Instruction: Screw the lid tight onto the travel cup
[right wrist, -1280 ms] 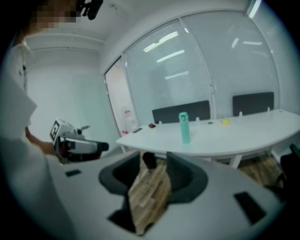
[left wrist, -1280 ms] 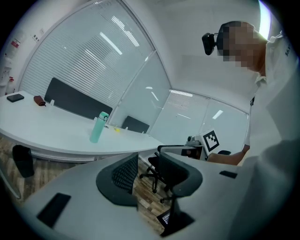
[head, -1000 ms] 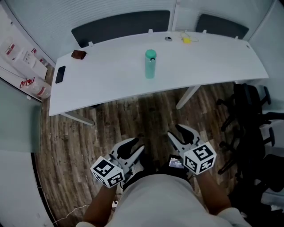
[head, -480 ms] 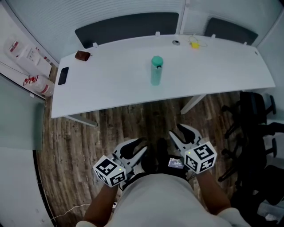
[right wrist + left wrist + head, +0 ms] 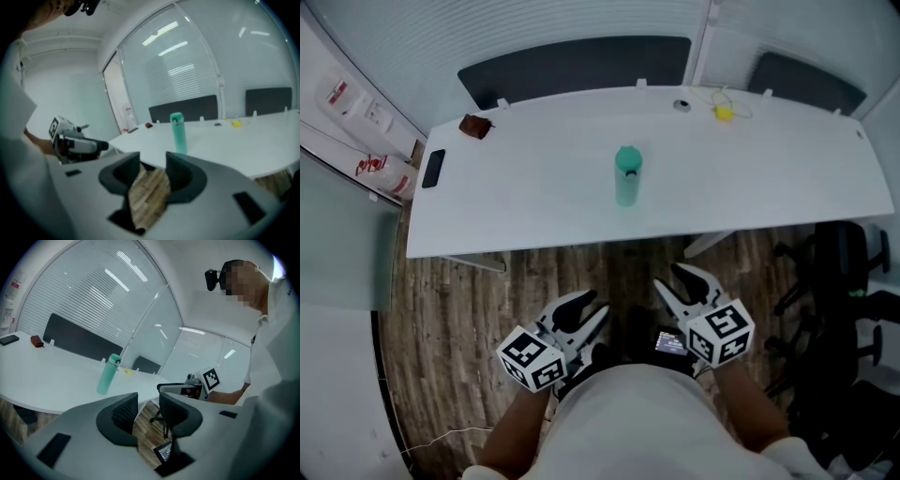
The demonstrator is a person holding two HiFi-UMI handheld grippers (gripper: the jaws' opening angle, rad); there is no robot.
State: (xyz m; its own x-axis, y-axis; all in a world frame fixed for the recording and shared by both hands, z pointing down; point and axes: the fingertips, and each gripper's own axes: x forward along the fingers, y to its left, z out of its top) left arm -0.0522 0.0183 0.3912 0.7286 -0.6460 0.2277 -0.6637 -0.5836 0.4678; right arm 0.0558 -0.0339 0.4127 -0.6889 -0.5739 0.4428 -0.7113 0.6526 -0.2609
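A mint-green travel cup (image 5: 626,176) with its darker green lid on top stands upright near the middle of the white table (image 5: 534,197). It also shows in the left gripper view as the cup (image 5: 107,375) and in the right gripper view as the cup (image 5: 178,132). Both grippers hang over the wood floor, well short of the table and close to the person's body. My left gripper (image 5: 584,309) is open with nothing between its jaws. My right gripper (image 5: 678,284) is open and empty too.
On the table lie a black phone (image 5: 433,168) and a brown object (image 5: 474,126) at the far left, a small round fitting (image 5: 682,105) and a yellow item (image 5: 725,112) at the back. Black office chairs (image 5: 839,281) stand at the right. Dark panels (image 5: 581,66) line the table's far edge.
The view has shifted slightly, so the table and cup sit a little lower and to the right. The grippers have stayed where they were near the body.
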